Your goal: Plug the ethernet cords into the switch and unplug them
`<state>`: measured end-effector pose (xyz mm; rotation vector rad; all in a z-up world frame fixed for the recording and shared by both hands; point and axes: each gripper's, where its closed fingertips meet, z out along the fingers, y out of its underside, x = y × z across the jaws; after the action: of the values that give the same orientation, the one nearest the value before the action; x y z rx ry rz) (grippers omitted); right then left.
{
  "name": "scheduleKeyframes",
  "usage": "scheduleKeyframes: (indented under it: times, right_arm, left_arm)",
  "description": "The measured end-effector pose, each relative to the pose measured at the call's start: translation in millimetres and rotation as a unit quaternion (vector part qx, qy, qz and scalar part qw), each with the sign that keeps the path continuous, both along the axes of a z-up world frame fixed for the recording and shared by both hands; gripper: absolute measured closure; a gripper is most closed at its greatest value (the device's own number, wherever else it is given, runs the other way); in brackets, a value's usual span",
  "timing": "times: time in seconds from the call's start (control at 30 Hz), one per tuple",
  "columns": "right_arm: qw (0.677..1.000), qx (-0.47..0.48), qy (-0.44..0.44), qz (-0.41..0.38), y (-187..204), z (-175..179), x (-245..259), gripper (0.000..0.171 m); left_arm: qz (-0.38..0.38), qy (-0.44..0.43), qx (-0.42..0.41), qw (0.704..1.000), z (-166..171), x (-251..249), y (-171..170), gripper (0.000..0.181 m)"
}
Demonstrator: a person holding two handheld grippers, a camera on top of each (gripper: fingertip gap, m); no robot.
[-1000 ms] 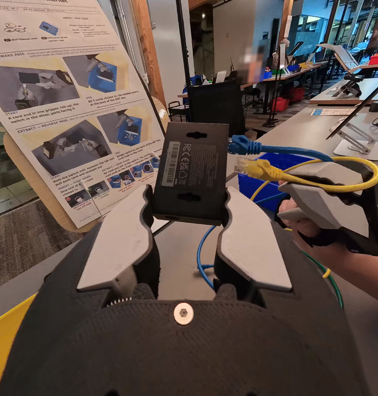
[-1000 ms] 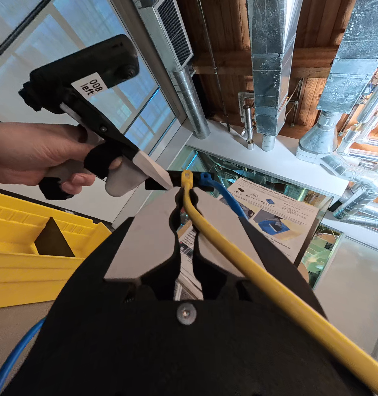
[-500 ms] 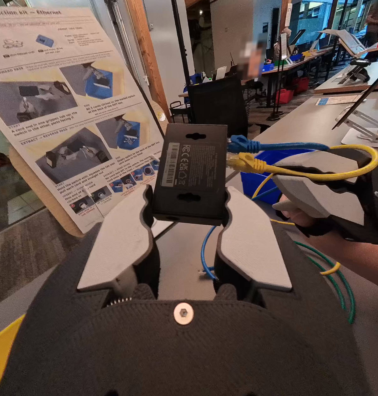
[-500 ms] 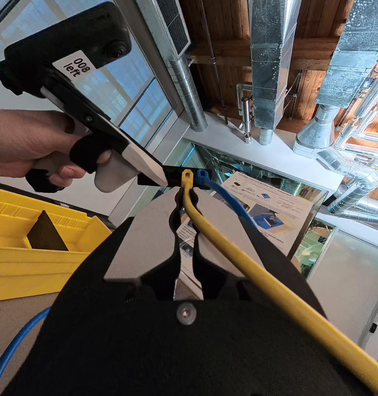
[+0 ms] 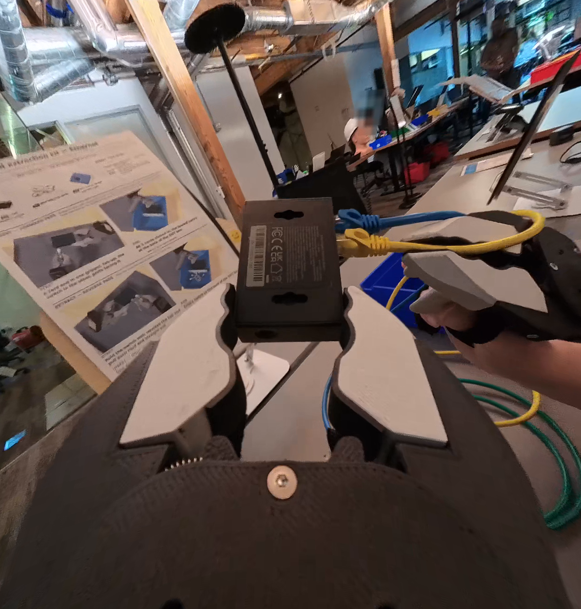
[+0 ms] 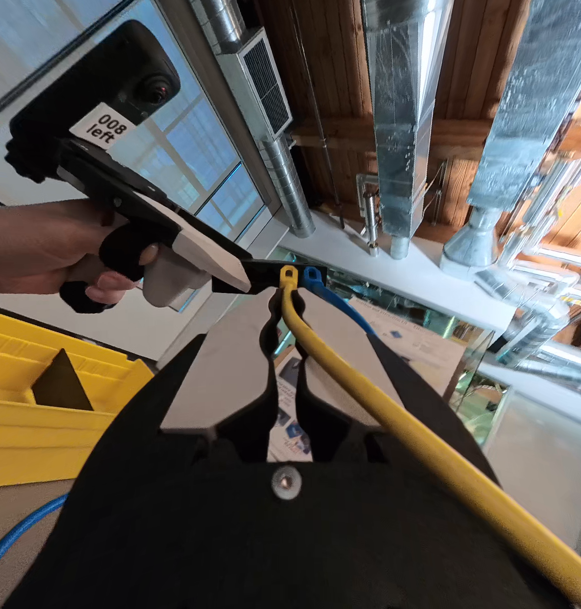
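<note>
Open-plan lab or workshop. Exposed metal ducts [image 6: 397, 108] and wooden ceiling boards [image 6: 338, 82] overhead at 12 o'clock. Long work tables [image 5: 500, 171] with gear at 2 o'clock, a seated person [image 5: 356, 138] at 1. Illustrated instruction poster [image 5: 94, 244] propped at 10 o'clock; yellow bin [image 6: 51, 412], blue bin [image 5: 381, 286].

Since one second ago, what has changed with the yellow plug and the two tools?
The right tool pushed the yellow plug toward the switch; its tip, then clear of the side with the ports, now meets it just under the blue plug. Both hands tilted upward. Unchanged: the left tool clamps the switch, the right one clamps the yellow cord, and the blue plug stays in.
</note>
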<state>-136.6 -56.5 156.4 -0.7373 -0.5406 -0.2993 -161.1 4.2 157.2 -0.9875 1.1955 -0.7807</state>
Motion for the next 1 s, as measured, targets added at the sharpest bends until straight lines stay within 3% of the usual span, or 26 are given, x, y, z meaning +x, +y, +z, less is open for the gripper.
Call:
scheduleKeyframes:
  times: [0.3,0.4,0.53,0.73,1.0]
  right_arm:
    - [0.997,0.063,-0.051,-0.012,-35,20,-18,0.165]
    - [0.997,0.054,-0.059,0.004,-35,17,-21,0.165]
    - [0.998,0.039,-0.055,0.007,-27,11,-22,0.165]
    - [0.998,-0.01,-0.027,0.049,-16,5,-17,0.165]
    - [0.996,-0.039,-0.019,0.074,-13,2,-18,0.165]
  left_arm:
    - [-0.057,-0.094,0.026,0.994,28,-16,-37,0.12]
    - [-0.105,-0.076,-0.016,0.991,20,-9,-42,0.104]
    - [-0.133,-0.097,-0.054,0.985,14,-1,-34,0.105]
    - [-0.063,-0.084,0.026,0.994,10,-2,-26,0.106]
    - [-0.049,-0.065,0.024,0.996,4,-3,-23,0.105]
